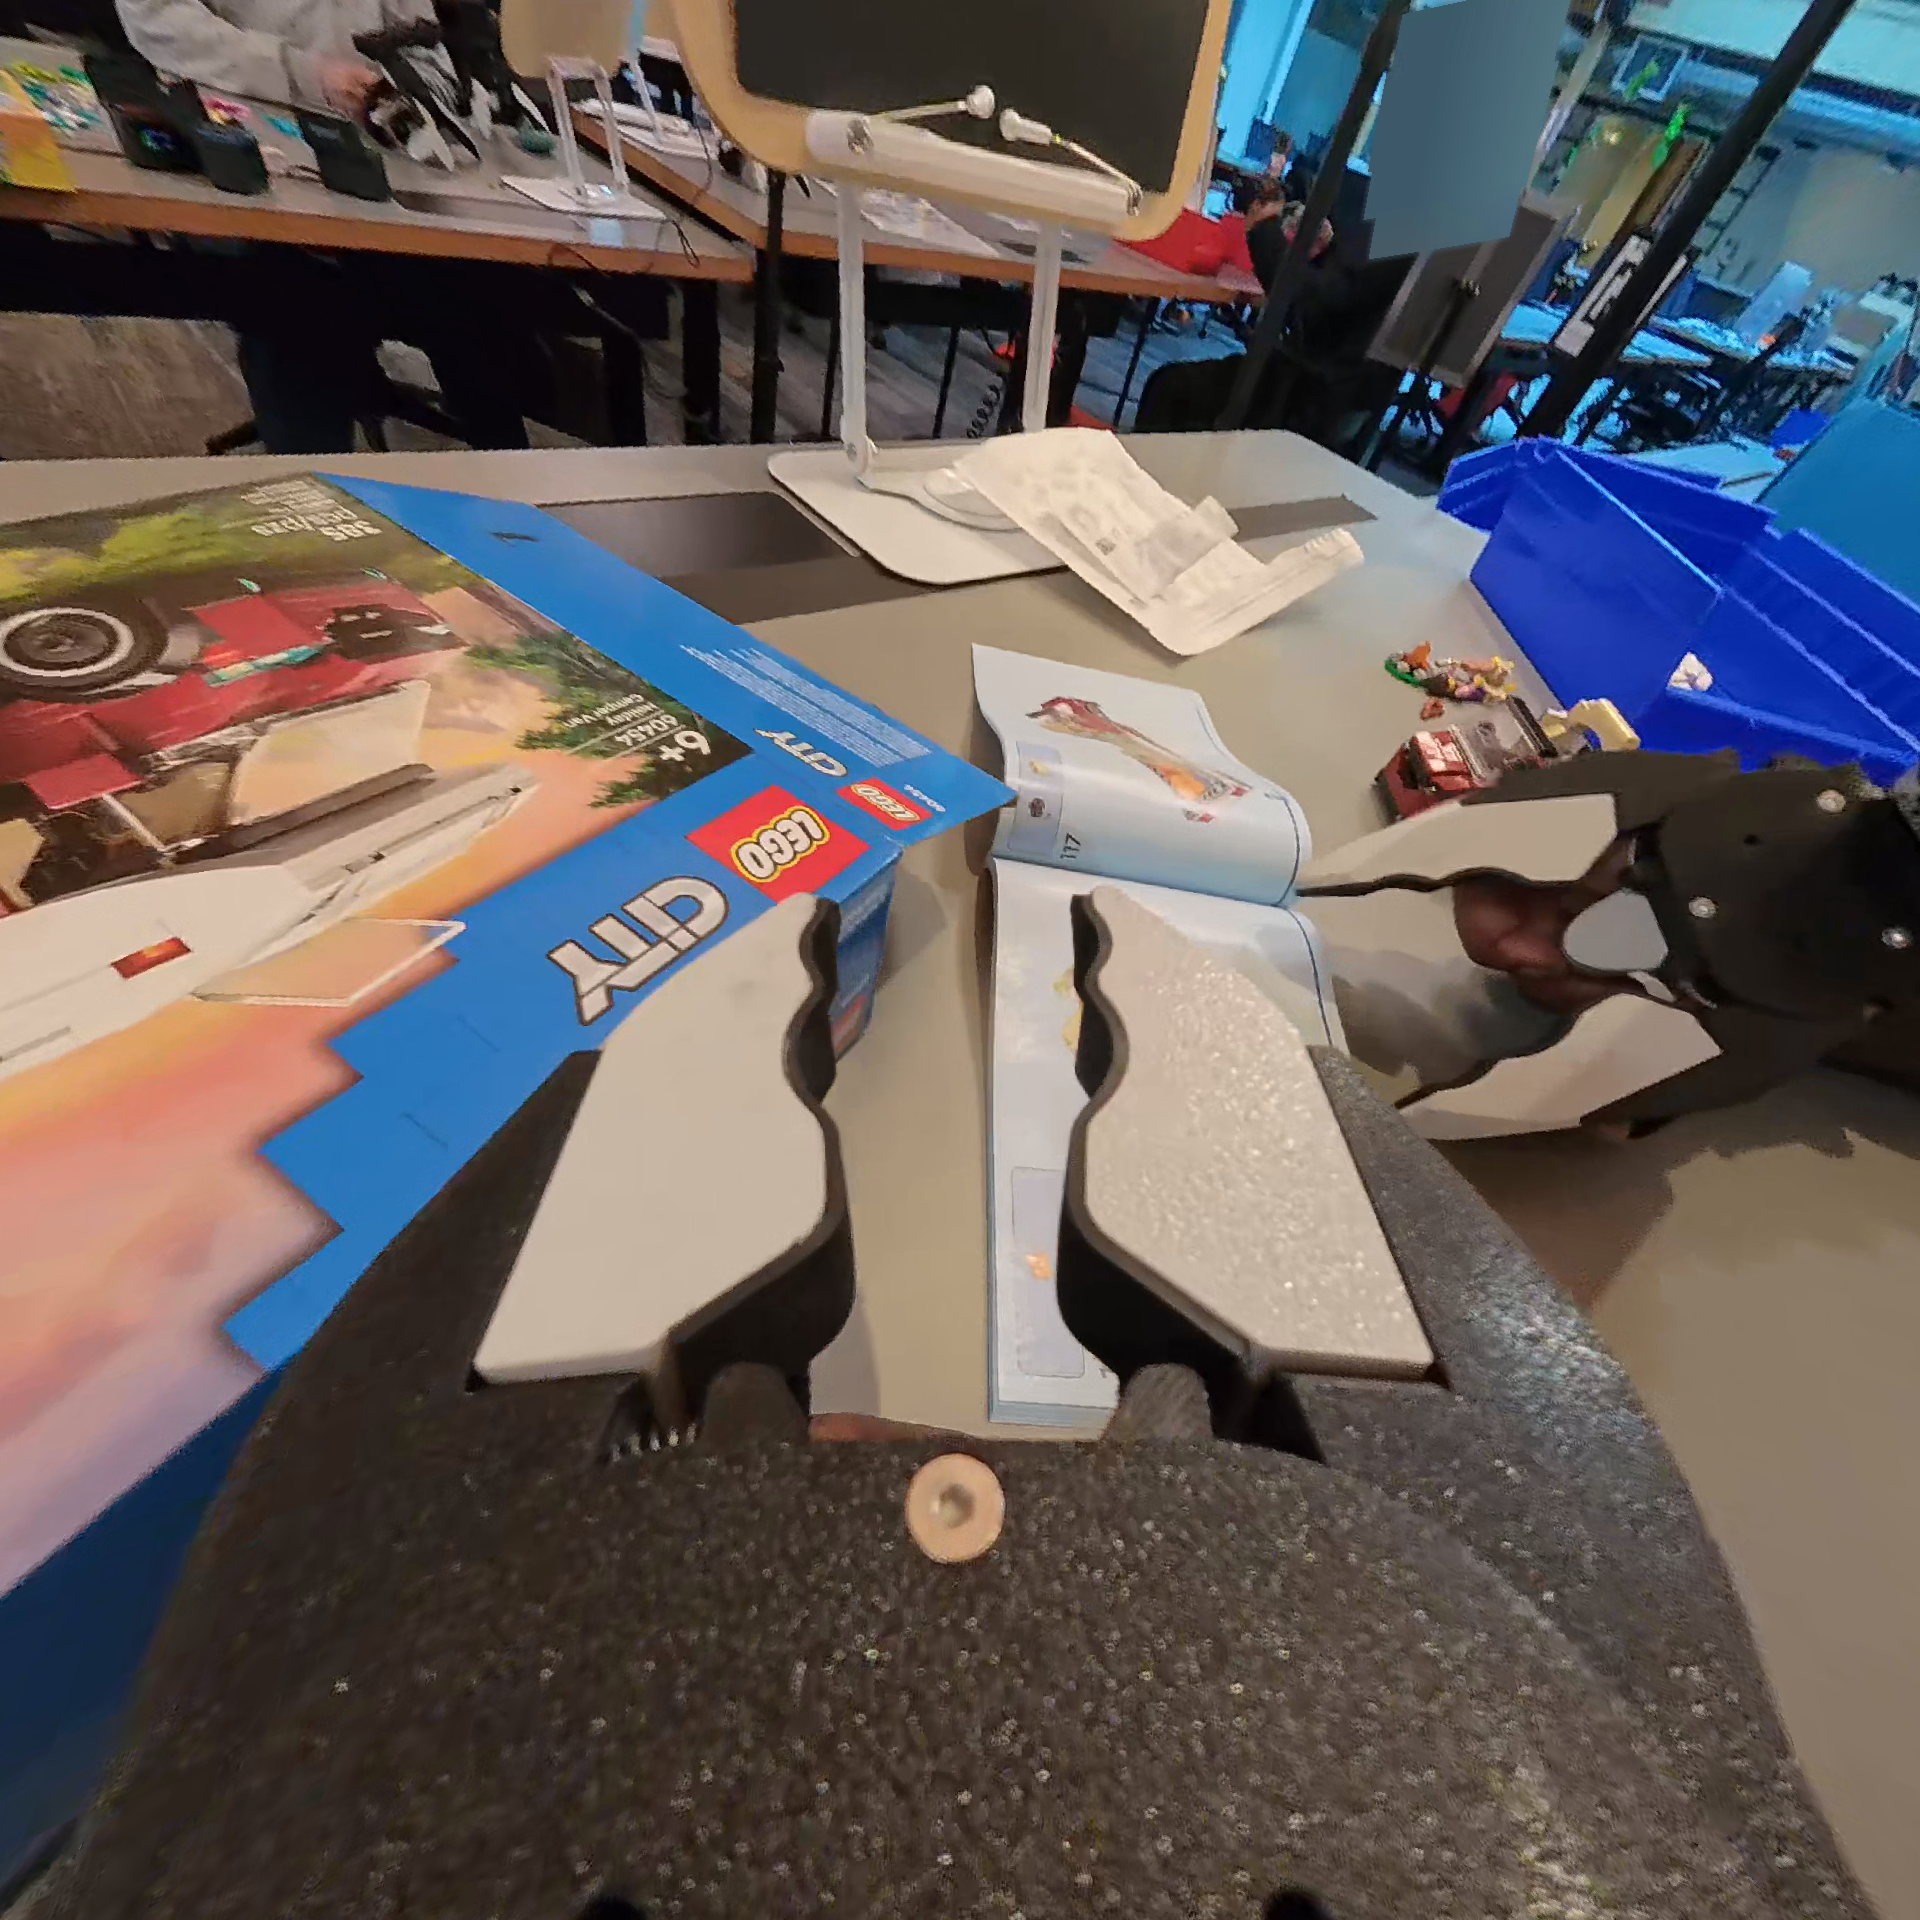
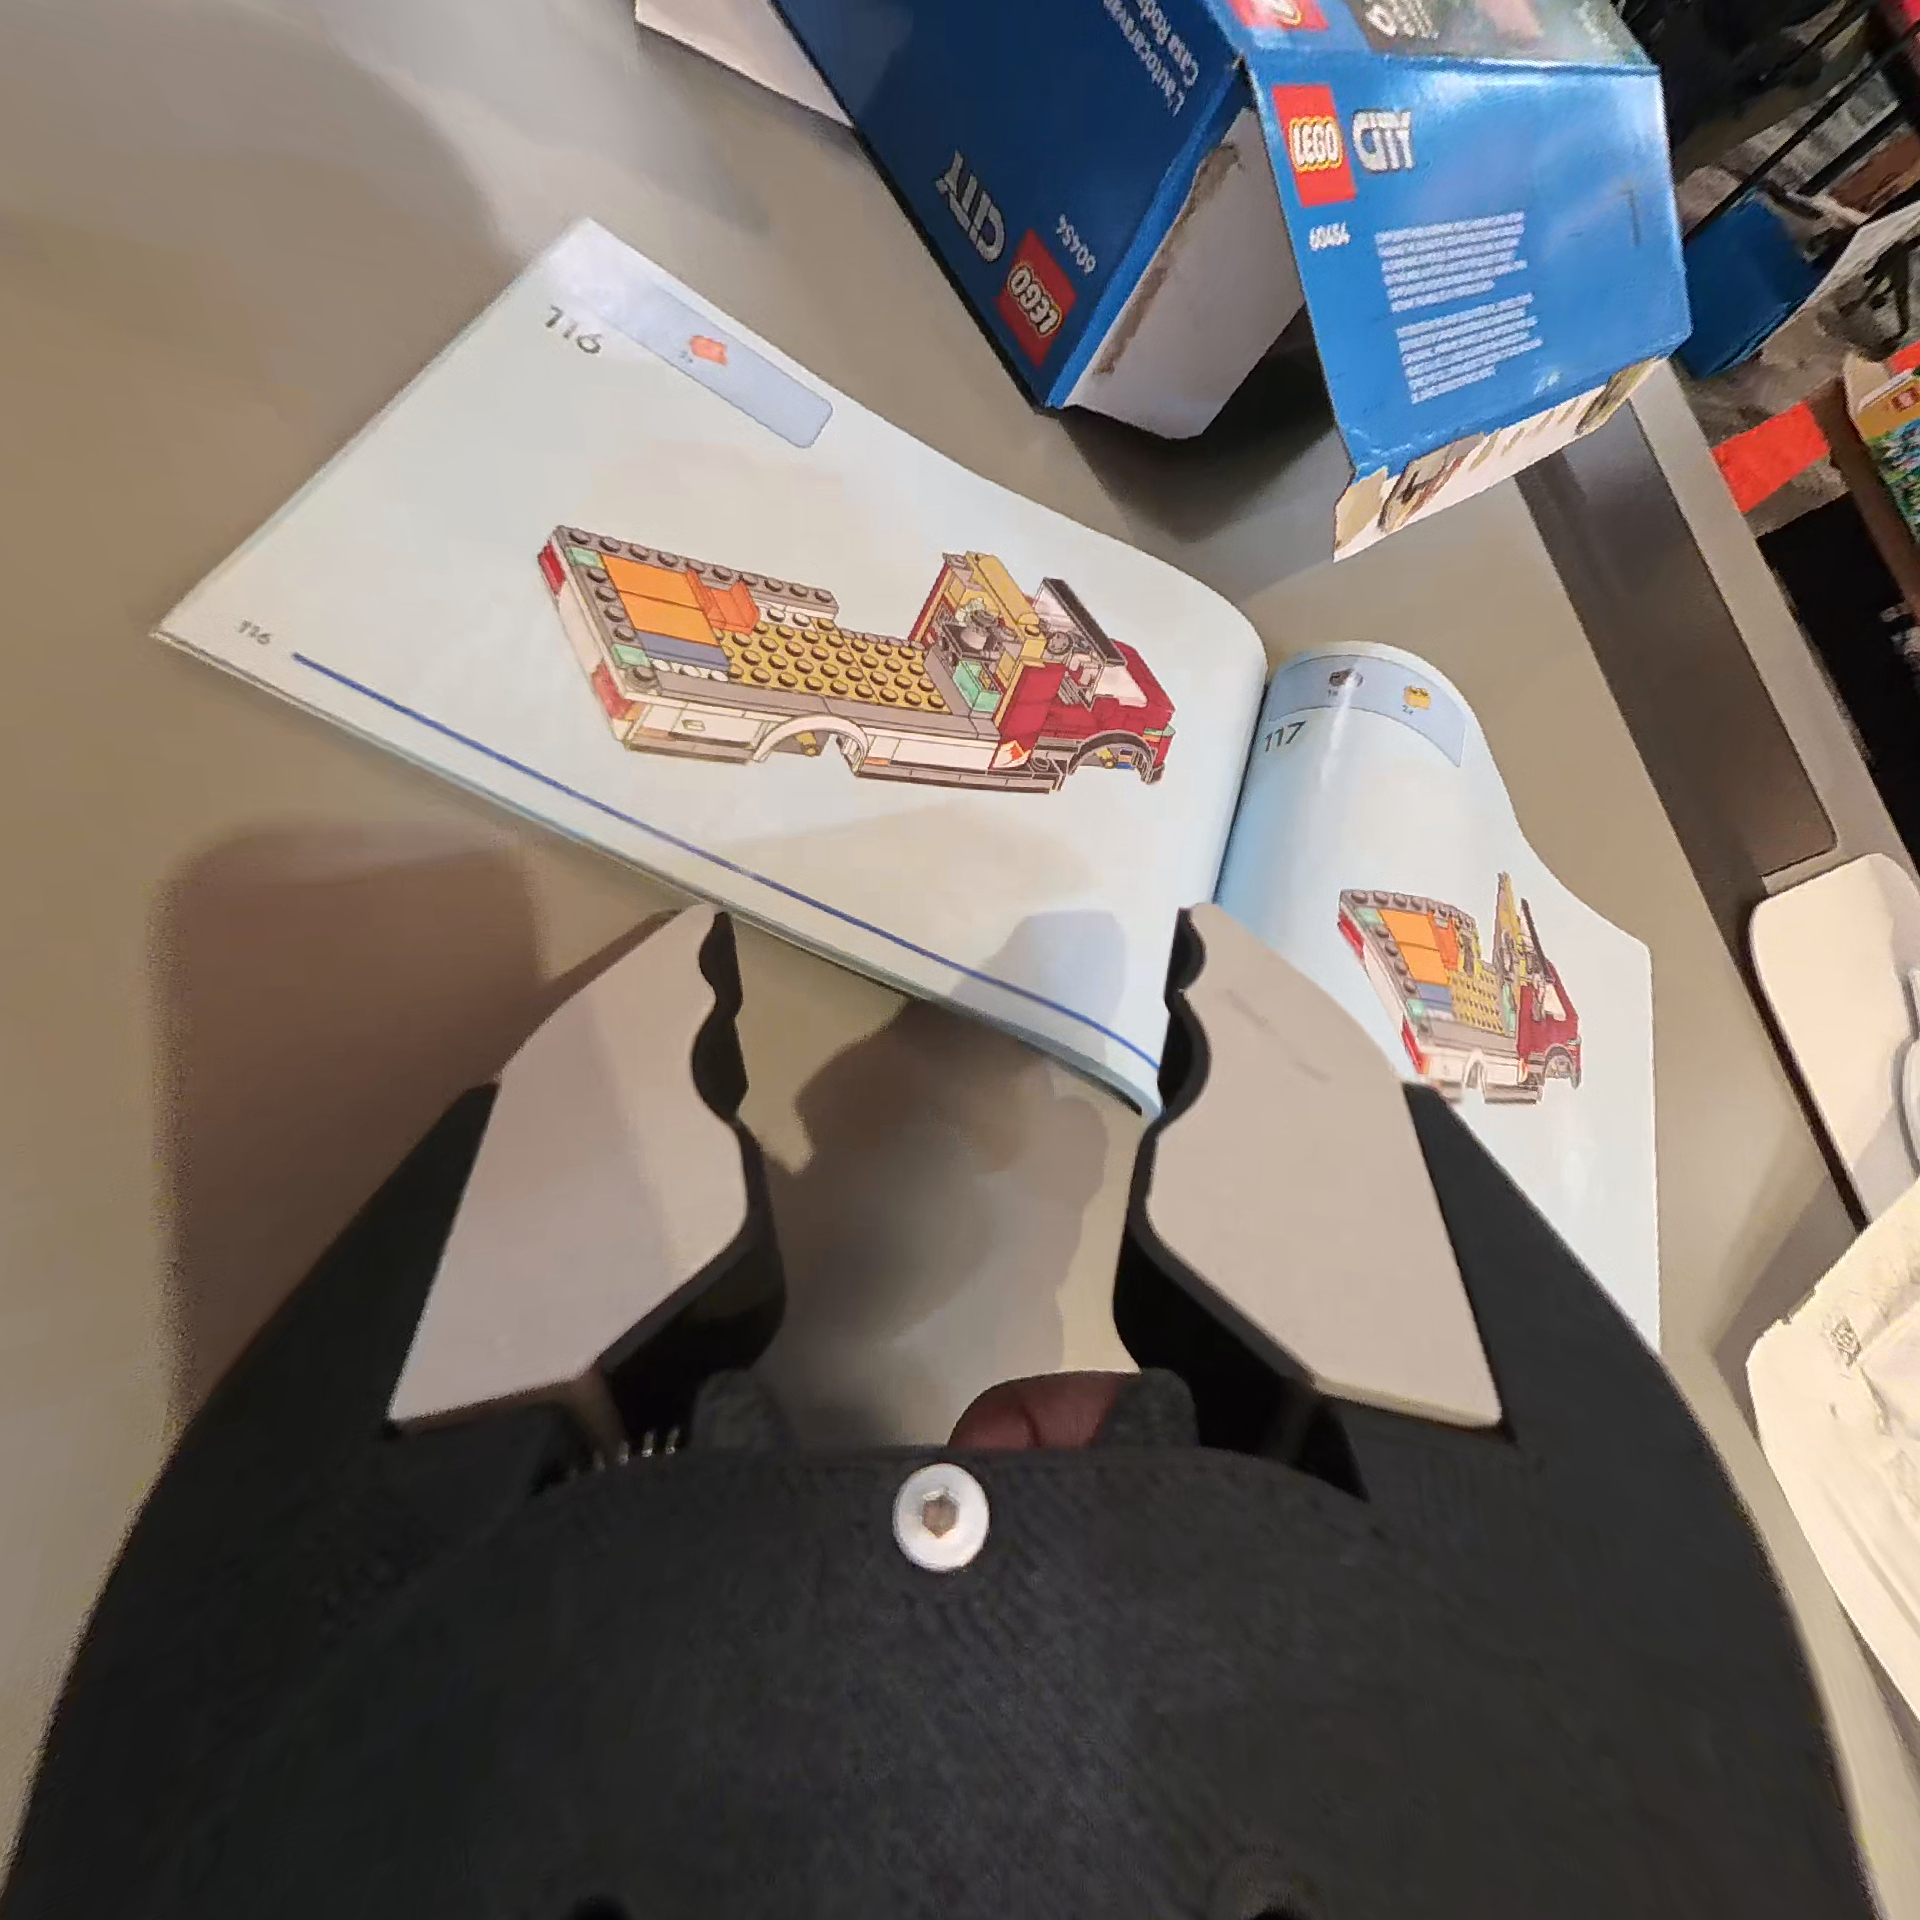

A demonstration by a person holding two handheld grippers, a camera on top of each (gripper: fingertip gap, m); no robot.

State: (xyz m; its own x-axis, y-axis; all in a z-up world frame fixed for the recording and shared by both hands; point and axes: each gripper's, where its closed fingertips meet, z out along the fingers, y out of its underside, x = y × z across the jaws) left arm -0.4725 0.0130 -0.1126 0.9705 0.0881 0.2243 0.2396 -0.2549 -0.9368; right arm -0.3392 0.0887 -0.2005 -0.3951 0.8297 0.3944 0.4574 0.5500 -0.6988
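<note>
Pale-blue booklet [image 2: 831, 665] lies open on the bench [image 2: 312, 260], spine running lower-centre to upper-right — its far page partly hidden by the right tongs [image 2: 951, 977]. Both tongs, left [image 1: 951, 935] included, stand apart and bare.

Shared open-plan lab or maker workspace, as I see it through the two wrist cameras.

I look across a grey worktable [image 1: 1662, 1299] bearing a blue toy-brick set box [image 1: 468, 831], an open building-instruction booklet [image 2: 727, 644], loose brick parts [image 1: 1455, 675] and stacked blue plastic bins [image 1: 1662, 582]. A white tablet stand [image 1: 935, 312] rises at the table's far edge. Beyond it I see further long tables [image 1: 364, 218] crowded with small devices and stands, people seated at them, black tripod legs [image 1: 1683, 208] and more cluttered benches receding into a large room.
</note>
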